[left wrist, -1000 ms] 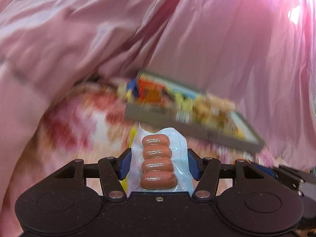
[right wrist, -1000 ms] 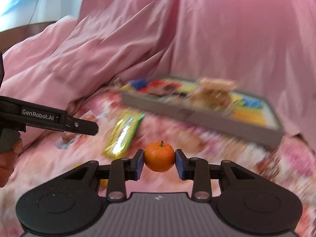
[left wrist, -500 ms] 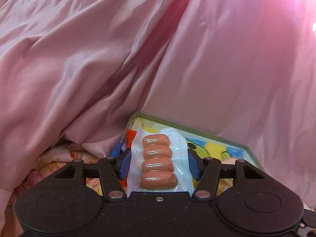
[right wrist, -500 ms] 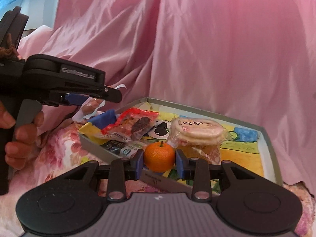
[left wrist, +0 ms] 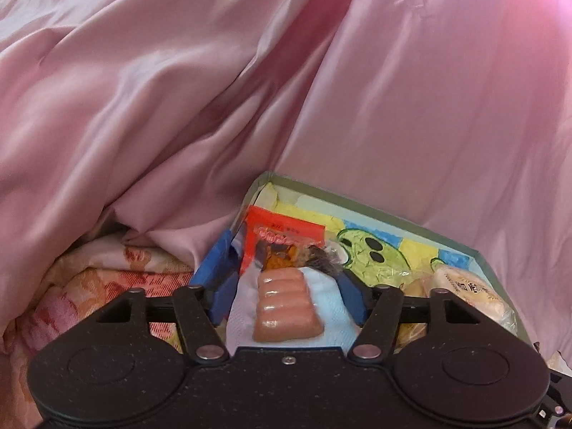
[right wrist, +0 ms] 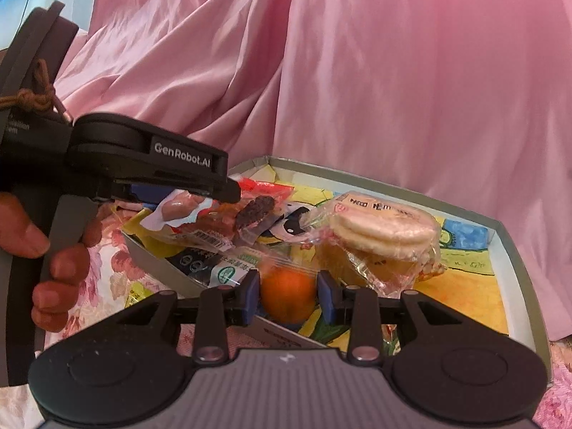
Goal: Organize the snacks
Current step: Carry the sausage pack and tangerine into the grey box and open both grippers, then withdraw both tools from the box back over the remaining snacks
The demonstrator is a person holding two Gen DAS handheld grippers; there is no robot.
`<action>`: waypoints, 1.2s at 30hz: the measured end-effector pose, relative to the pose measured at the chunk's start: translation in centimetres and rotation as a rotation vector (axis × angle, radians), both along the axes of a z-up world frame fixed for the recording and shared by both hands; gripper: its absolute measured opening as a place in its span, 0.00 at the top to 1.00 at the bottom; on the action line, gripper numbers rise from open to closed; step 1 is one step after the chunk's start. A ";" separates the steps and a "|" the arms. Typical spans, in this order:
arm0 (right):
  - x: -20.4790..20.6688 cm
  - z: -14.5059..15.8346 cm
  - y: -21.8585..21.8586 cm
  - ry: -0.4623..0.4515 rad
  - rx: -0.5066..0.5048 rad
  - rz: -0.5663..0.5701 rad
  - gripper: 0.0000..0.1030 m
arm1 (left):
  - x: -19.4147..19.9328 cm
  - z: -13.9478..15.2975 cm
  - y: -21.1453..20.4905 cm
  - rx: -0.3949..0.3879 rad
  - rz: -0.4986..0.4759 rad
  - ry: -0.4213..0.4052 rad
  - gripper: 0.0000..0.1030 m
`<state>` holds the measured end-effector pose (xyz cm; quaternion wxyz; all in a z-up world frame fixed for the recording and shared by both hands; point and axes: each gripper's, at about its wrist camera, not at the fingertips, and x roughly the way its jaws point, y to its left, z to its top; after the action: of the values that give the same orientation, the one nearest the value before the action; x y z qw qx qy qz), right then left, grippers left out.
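My left gripper (left wrist: 286,280) hangs over the left end of the grey-rimmed tray (left wrist: 375,211), its jaws opening. The sausage pack (left wrist: 286,304) lies between them, tipped nose-down and loose from the pads. From the right wrist view the same pack (right wrist: 178,211) dangles just under the left gripper's finger (right wrist: 214,178). At the tray's near wall (right wrist: 164,268) my right gripper (right wrist: 287,287) has a tangerine (right wrist: 287,298) between its blue pads. The fruit looks blurred and sits low, as if slipping from them.
The tray holds a red snack packet (right wrist: 257,207), a bag of rice crackers (right wrist: 386,225) and other wrappers. Pink satin cloth (left wrist: 214,89) rises close behind and left of it. A floral cover (left wrist: 118,268) lies underneath. A hand (right wrist: 53,261) grips the left tool.
Both grippers have swept in from the floral cover to the tray. The left jaws have widened and the sausage pack has tipped forward. The tangerine has sunk lower between the right pads.
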<state>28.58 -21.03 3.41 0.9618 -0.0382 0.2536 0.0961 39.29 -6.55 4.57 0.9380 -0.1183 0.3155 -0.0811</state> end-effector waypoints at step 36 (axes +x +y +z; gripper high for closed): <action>-17.5 3.9 0.9 -0.314 0.082 -0.014 0.00 | -21.2 6.6 4.5 0.080 -0.007 -0.301 0.01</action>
<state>11.06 -20.14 7.33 0.9910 -0.0118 0.0965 0.0923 18.06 -2.01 11.16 0.9784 -0.0663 0.1747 -0.0885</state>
